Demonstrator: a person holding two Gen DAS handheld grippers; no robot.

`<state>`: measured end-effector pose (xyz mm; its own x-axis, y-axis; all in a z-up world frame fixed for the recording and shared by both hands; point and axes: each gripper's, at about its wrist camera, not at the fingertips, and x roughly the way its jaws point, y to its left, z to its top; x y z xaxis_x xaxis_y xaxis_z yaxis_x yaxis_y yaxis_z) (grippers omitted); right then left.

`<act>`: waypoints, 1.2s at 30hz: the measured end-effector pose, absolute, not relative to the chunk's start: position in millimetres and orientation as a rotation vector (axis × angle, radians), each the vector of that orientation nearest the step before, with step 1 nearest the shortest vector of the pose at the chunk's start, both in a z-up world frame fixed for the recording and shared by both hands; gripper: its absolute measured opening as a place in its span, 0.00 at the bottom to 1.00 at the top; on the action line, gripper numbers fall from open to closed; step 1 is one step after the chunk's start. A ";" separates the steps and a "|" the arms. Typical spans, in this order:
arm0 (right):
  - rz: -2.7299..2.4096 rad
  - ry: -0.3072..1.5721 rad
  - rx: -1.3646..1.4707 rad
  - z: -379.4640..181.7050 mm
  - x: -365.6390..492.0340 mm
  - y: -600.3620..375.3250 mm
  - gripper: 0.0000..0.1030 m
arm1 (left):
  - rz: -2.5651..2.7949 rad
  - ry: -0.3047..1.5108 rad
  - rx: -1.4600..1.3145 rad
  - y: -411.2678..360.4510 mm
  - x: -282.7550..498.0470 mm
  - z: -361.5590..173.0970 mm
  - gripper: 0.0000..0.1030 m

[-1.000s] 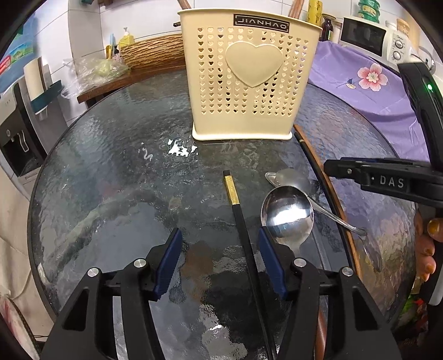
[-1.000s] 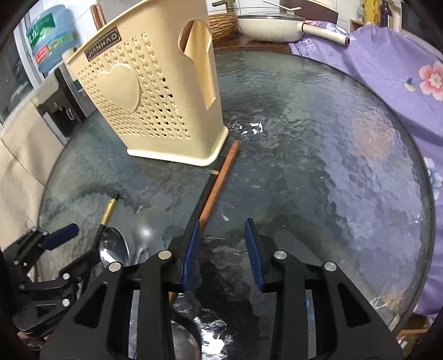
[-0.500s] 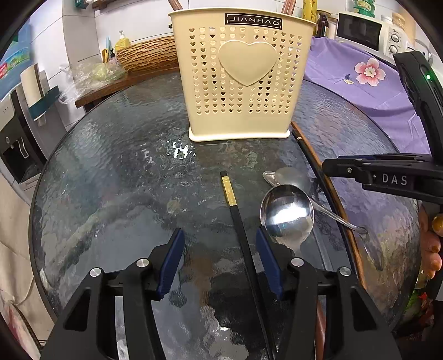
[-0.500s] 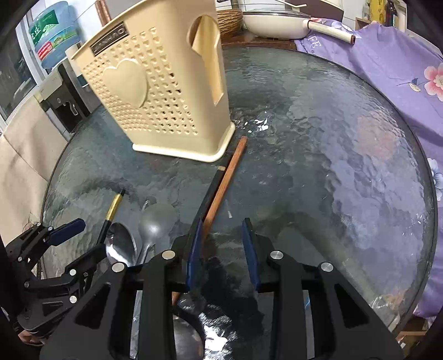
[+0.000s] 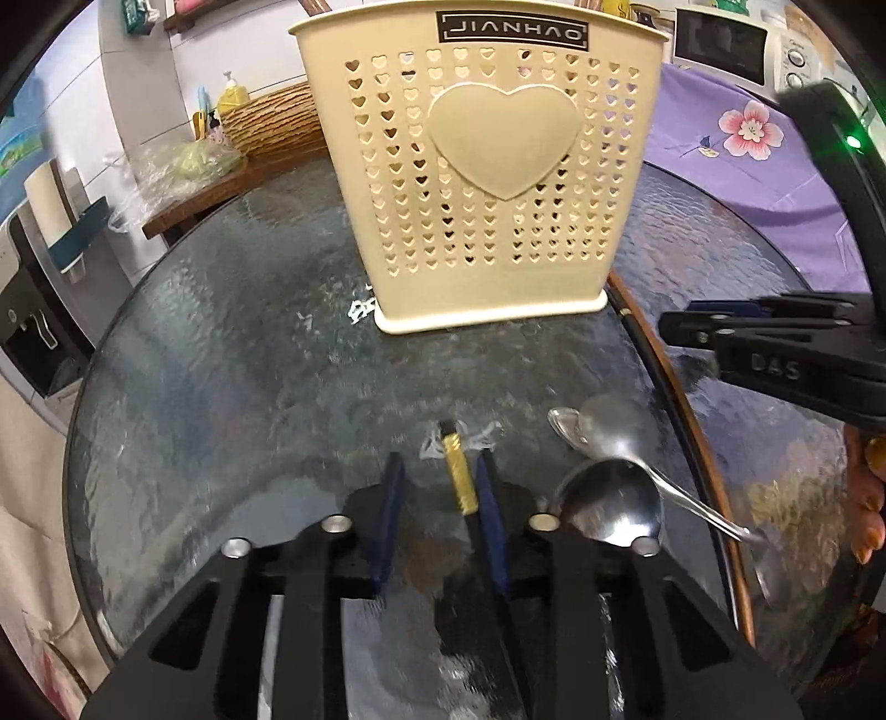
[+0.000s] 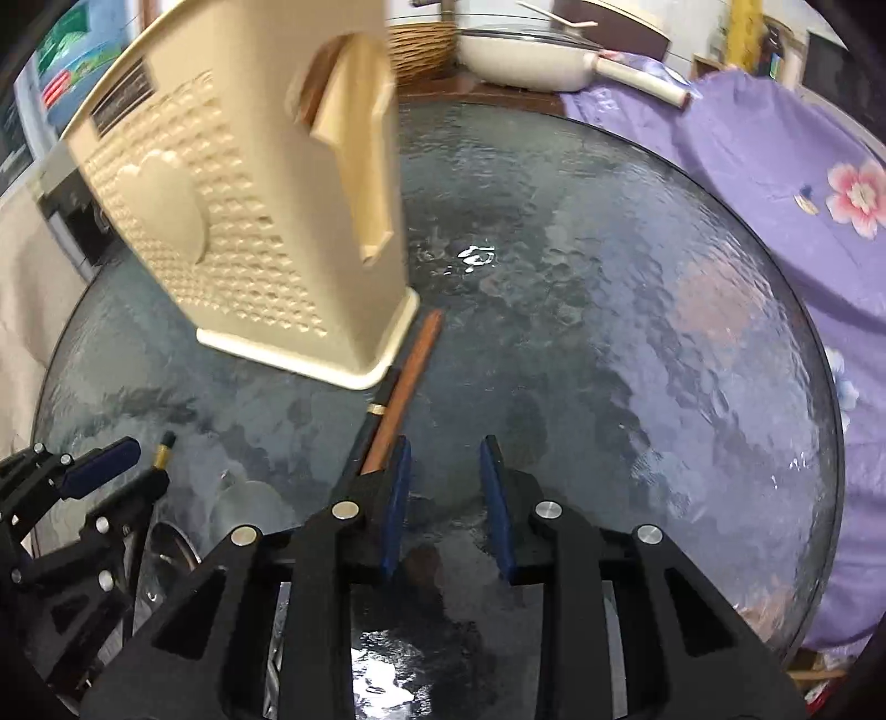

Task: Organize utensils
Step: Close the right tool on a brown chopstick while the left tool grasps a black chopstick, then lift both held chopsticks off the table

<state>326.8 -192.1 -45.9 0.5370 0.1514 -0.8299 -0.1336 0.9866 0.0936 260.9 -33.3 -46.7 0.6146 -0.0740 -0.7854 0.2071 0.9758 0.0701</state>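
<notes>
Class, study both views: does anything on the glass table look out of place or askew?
Yes. Two spoons lie crossed, and loose chopsticks lie flat outside the cream utensil holder, one black chopstick apart from the rest.

Table: a round tabletop of dark textured glass [image 5: 232,354], with bright glints of light on its surface.
Right side: a purple cloth printed with pink flowers [image 6: 775,183] draped beside the table.
Back wall: white tiles [image 5: 232,39].
Sideboard: a brown wooden shelf [image 5: 194,205] holding a woven wicker basket [image 5: 271,124], a yellow pump bottle [image 5: 231,99] and a clear plastic bag [image 5: 166,166].
Far right: a white microwave oven [image 5: 725,41].
Behind the table: a cream pan with a long handle [image 6: 531,61].
</notes>
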 end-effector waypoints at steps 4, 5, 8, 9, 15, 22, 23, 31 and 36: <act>0.198 0.982 0.109 -43.2 322.9 -203.6 0.27 | -0.157 0.906 0.144 -27.6 265.0 -46.6 0.09; 0.208 0.977 0.120 -42.3 322.6 -204.5 0.27 | -0.158 0.906 0.140 -26.2 264.3 -46.8 0.09; 0.233 0.988 0.158 -40.0 325.9 -204.4 0.27 | -0.149 0.905 0.129 -22.3 264.2 -46.7 0.09; 0.240 0.994 0.160 -40.5 327.6 -202.4 0.27 | -0.146 0.906 0.121 -19.9 264.8 -46.6 0.09; 0.192 1.001 0.060 -45.1 338.3 -189.5 0.27 | -0.129 0.907 0.116 -13.4 265.7 -46.2 0.09; 0.176 1.016 0.184 -48.8 336.4 -222.7 0.27 | -0.133 0.906 0.108 -15.1 264.8 -46.5 0.09; 0.182 1.019 0.222 -48.2 337.6 -225.5 0.27 | -0.133 0.906 0.107 -15.2 264.7 -46.2 0.09; 0.213 1.041 0.171 -48.0 353.9 -190.4 0.27 | -0.132 0.907 0.104 -13.5 267.3 -45.5 0.09; 0.164 1.017 0.062 -45.9 347.9 -187.0 0.27 | -0.136 0.907 0.110 -13.9 266.9 -45.7 0.09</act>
<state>347.9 -187.0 -45.9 0.5151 0.1655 -0.8410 -0.1076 0.9859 0.1281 266.9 -13.9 -45.7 0.6083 -0.0706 -0.7905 0.1639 0.9857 0.0381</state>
